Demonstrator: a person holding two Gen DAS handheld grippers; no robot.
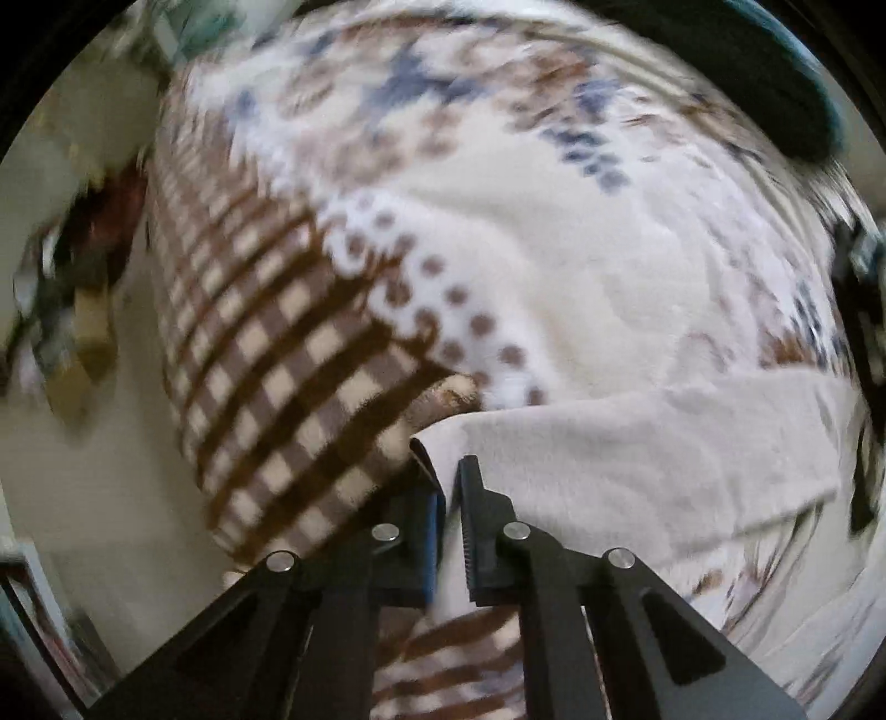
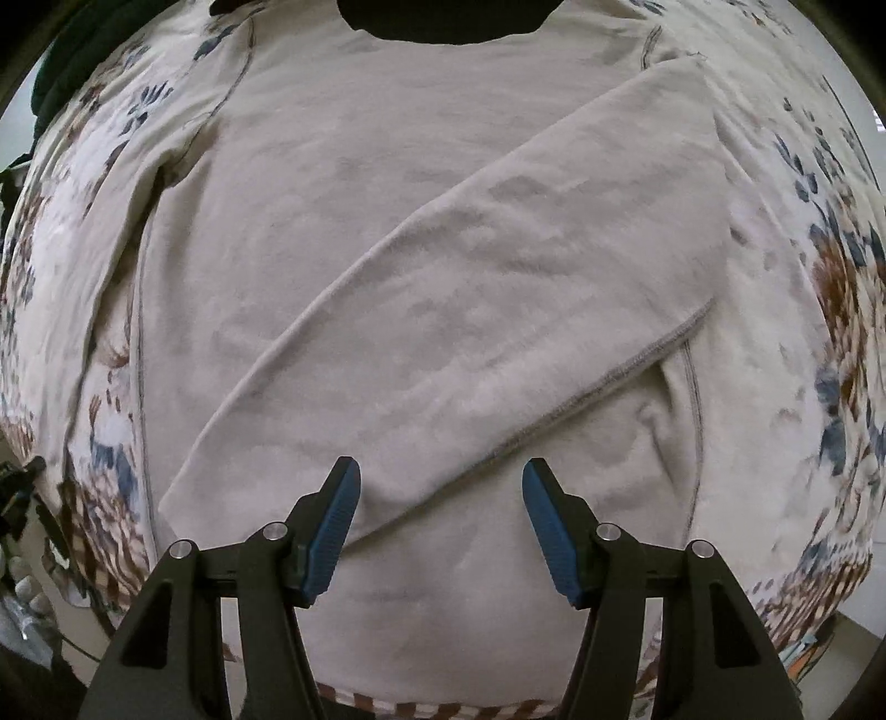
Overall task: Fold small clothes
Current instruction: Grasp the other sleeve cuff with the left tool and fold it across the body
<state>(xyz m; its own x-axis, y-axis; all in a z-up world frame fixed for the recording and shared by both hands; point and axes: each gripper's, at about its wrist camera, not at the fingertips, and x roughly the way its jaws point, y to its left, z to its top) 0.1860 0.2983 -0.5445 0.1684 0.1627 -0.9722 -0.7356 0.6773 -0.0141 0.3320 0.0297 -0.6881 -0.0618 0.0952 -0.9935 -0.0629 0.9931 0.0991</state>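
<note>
A pale beige long-sleeved top (image 2: 343,232) lies flat on a patterned blanket (image 2: 830,266). Its right sleeve (image 2: 498,310) is folded diagonally across the body, cuff near my right gripper (image 2: 440,476). That gripper is open and empty just above the lower part of the top. In the left wrist view my left gripper (image 1: 451,482) is shut on the edge of the other sleeve (image 1: 637,454), which stretches away to the right over the blanket (image 1: 343,332). The view is blurred by motion.
The blanket has a brown checked border (image 1: 266,354) and blue and brown flowers. Floor and blurred clutter (image 1: 72,288) lie left of the bed. A dark object (image 2: 443,16) sits at the top's neckline.
</note>
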